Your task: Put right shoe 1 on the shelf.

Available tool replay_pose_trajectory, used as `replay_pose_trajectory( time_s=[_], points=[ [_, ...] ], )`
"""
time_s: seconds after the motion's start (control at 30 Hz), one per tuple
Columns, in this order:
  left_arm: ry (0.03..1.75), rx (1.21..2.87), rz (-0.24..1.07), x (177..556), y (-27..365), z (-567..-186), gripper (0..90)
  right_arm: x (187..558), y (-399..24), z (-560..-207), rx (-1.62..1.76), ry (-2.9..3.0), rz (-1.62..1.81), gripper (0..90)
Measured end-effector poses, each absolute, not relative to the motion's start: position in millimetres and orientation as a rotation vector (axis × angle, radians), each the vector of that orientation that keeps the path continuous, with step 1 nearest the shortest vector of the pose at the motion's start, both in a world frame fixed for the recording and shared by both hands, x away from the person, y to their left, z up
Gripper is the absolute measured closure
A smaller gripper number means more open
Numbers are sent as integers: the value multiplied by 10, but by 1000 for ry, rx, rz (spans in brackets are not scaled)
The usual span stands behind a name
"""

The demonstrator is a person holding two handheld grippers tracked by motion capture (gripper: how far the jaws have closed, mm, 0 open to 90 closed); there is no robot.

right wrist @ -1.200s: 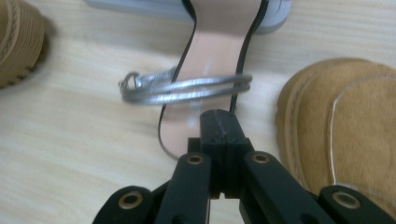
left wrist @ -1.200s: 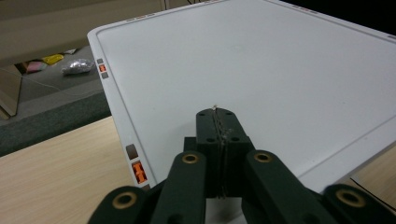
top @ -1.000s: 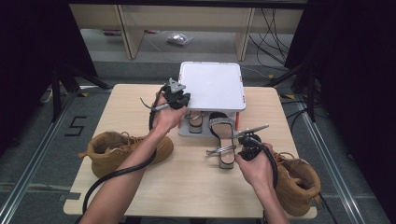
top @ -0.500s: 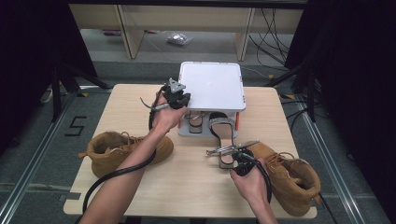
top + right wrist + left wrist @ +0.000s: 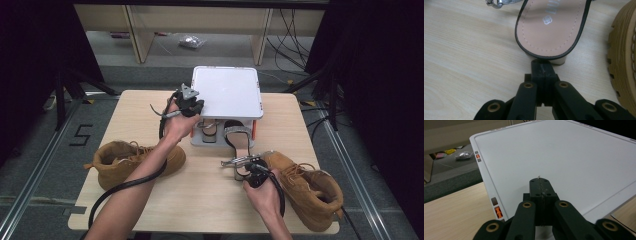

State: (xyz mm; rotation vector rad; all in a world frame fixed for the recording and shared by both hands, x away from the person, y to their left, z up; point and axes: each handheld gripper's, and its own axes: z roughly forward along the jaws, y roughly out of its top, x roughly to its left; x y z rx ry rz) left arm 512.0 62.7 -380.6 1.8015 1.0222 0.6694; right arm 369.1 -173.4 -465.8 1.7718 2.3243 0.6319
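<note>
A wooden table [image 5: 125,200] seen from above, read from left to right: a tan lace-up boot [image 5: 131,161] lies on its side at the left; above it the left gripper [image 5: 191,102], jaws pressed shut with nothing between them, rests at the left edge of a white two-tier shoe rack [image 5: 228,92], whose flat top it faces in the left gripper view [image 5: 541,187]; a sandal sits under the rack's top shelf; a black-edged heeled sandal [image 5: 240,145] lies half out of the rack with its toe end under the shelf and its heel toward the person; the right gripper [image 5: 248,167], jaws also shut and empty, sits right at that heel; a second tan boot [image 5: 307,187] lies at the far right. In the right gripper view the closed tips [image 5: 541,67] point straight along the sandal's [image 5: 551,27] long axis, just short of its heel, so the right hand is plainly the nearer one. The insole carries a small flower emblem and lettering too blurred to read
</note>
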Motion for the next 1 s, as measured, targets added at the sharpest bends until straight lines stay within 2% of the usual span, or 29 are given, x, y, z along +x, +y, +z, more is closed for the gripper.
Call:
replay_pose_trajectory(
  time_s=[1.0],
  points=[
    [1014,1807,671,5119,623,-3807,894,3897,-1603,-4589,1754,2271,726,900]
  ],
)
